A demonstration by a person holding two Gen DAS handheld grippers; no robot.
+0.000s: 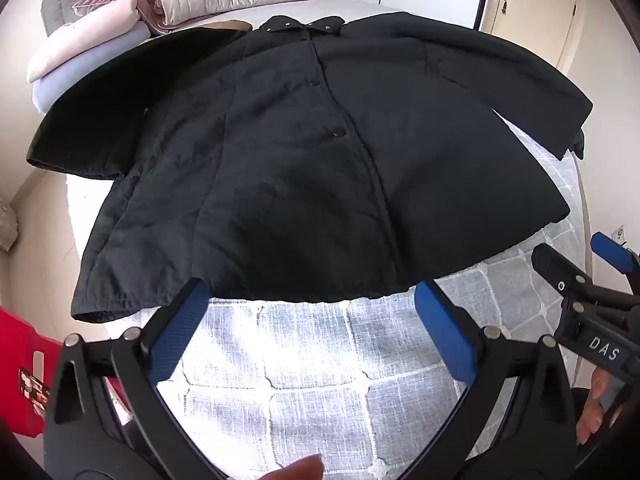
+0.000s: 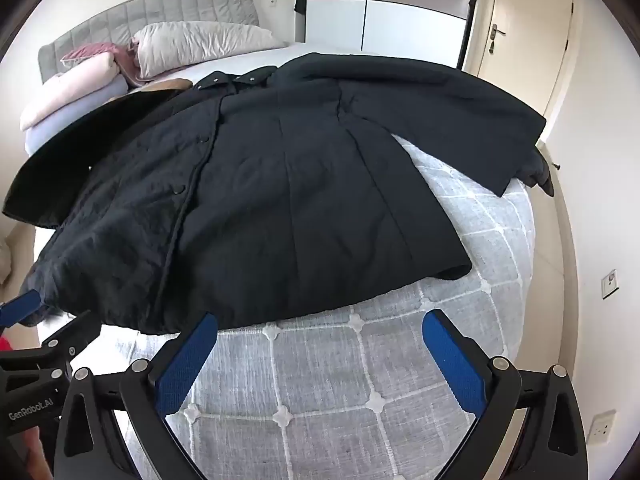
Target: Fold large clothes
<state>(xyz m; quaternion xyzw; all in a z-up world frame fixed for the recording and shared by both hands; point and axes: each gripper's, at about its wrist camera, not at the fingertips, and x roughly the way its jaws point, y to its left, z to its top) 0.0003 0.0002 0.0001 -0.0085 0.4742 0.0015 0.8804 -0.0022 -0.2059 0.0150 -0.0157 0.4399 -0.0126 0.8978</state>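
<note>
A large black quilted coat (image 1: 304,168) lies spread front-up on the bed, collar at the far end, snaps down its middle and both sleeves stretched out sideways. My left gripper (image 1: 312,300) hovers open just short of the hem, above the grey checked quilt (image 1: 304,380), with nothing between its blue pads. My right gripper (image 2: 320,320) is also open and holds nothing, near the hem of the coat (image 2: 280,184), toward its right half. Each gripper shows at the edge of the other's view: the right gripper (image 1: 576,256) and the left gripper (image 2: 52,316).
Pillows (image 2: 200,44) and folded blankets (image 2: 72,92) are piled by the grey headboard (image 2: 160,4). The coat's right cuff (image 2: 536,168) hangs over the bed's right edge. A wardrobe (image 2: 400,12) and a door (image 2: 516,44) stand behind. Something red (image 1: 20,360) shows at the lower left.
</note>
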